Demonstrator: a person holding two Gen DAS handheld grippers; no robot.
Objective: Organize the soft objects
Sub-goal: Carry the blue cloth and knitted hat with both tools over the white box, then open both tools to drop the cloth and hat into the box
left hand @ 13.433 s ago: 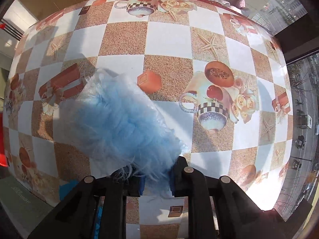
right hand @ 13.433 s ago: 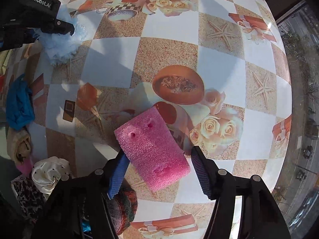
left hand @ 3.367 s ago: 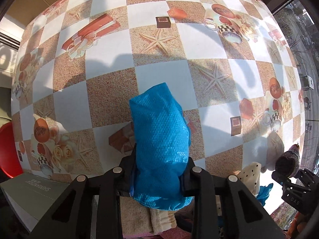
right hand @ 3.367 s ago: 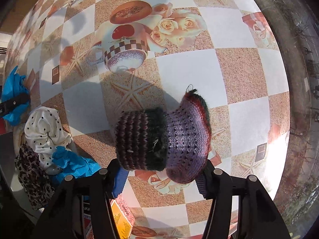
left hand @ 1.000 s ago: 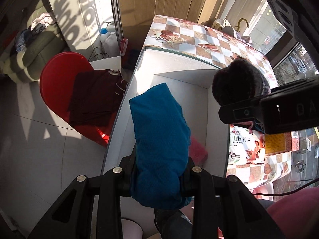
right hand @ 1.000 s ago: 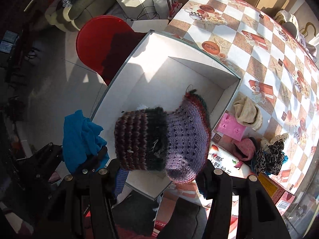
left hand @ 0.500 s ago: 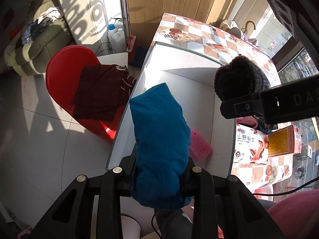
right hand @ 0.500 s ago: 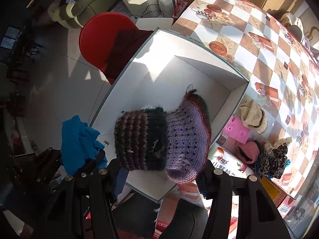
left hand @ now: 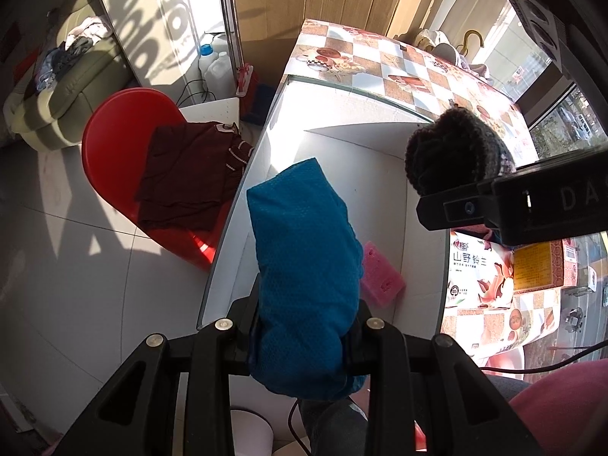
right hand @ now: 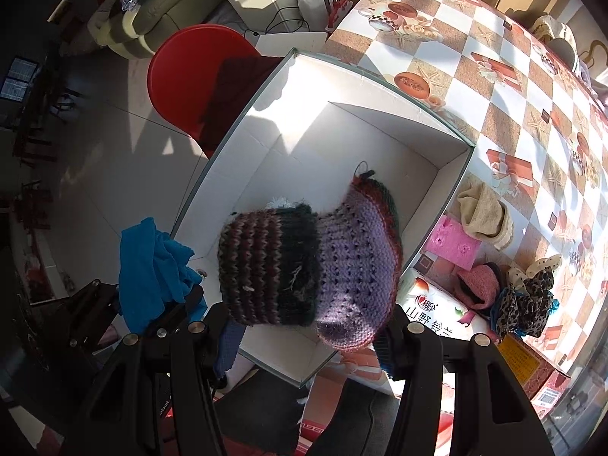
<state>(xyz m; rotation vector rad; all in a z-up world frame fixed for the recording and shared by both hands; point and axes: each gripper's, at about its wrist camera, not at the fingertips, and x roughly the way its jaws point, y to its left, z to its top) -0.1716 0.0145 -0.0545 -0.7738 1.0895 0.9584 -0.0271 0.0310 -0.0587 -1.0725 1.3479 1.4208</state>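
Left gripper [left hand: 304,336] is clamped on the blue cloth [left hand: 304,266], right gripper [right hand: 306,328] on the knit hat [right hand: 307,262]. Both loads are held above the white box [right hand: 437,148], as half a second ago, with the views shifted only slightly. A pink sponge [left hand: 380,279] lies on the box floor, partly behind the cloth. The hat hides much of the box interior. Open floor shows toward the far wall. Box rim abuts the checkered table [right hand: 494,49]; a red chair [left hand: 114,140] stands beside it.

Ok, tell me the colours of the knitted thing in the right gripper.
The knitted sock has a dark pink-striped cuff and purple foot edged in red; clearest in the right wrist view.
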